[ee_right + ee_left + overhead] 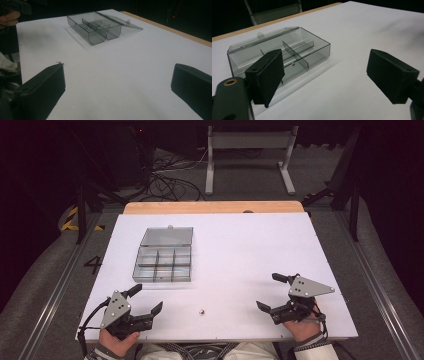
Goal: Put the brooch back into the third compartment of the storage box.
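Lying loose on white table (250, 250), near edge, between grippers: one small metal piece (201, 311), likely bound for one clear compartment box (162, 265), lid open, far left. Left gripper (145, 301) jaws apart, empty. Right gripper (272, 291) jaws apart, empty. Risk: piece tiny, may roll or skid off near edge if pinch lands off-centre.
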